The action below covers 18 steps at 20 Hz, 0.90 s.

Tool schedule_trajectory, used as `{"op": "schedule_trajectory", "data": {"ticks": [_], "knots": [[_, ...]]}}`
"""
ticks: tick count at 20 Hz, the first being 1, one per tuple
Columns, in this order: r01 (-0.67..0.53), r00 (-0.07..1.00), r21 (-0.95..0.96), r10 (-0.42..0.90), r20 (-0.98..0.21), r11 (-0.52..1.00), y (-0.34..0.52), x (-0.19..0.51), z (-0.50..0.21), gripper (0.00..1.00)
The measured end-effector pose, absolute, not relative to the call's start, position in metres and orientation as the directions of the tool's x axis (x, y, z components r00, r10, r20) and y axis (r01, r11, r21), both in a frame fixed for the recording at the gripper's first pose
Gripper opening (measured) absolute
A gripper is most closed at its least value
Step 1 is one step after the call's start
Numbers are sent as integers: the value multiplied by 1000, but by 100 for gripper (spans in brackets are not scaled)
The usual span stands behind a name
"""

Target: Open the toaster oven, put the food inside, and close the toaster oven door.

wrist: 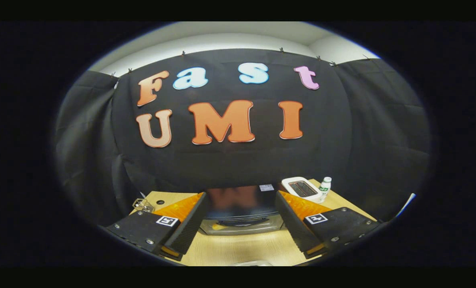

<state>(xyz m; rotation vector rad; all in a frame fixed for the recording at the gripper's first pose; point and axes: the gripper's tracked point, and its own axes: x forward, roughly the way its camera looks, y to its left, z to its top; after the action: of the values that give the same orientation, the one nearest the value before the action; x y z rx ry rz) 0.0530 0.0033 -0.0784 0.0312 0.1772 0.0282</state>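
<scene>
Facing one toaster oven (pixel 241 210) just ahead of the tool (pixel 241 232), between its fingers, we judge the task near its start or its end: whether the door is shut cannot be told. The tool stands wide, holding nothing. On the bench (pixel 242 248): one white toaster (pixel 301 189), one bottle (pixel 325 186).

White slot toaster (pixel 302 189) stood beyond the right jaw, small white bottle (pixel 324 185) just beside it, clear glass object (pixel 143 205) beyond the left jaw, all on wooden table (pixel 242 248).
</scene>
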Motion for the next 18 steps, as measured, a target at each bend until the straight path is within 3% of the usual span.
{"op": "schedule_trajectory", "data": {"ticks": [5, 18], "knots": [[-22, 992, 10, 24, -121, 1000, 9, 36, -51, 99], [-14, 993, 37, 19, -116, 999, 7, 16, -46, 99]]}}
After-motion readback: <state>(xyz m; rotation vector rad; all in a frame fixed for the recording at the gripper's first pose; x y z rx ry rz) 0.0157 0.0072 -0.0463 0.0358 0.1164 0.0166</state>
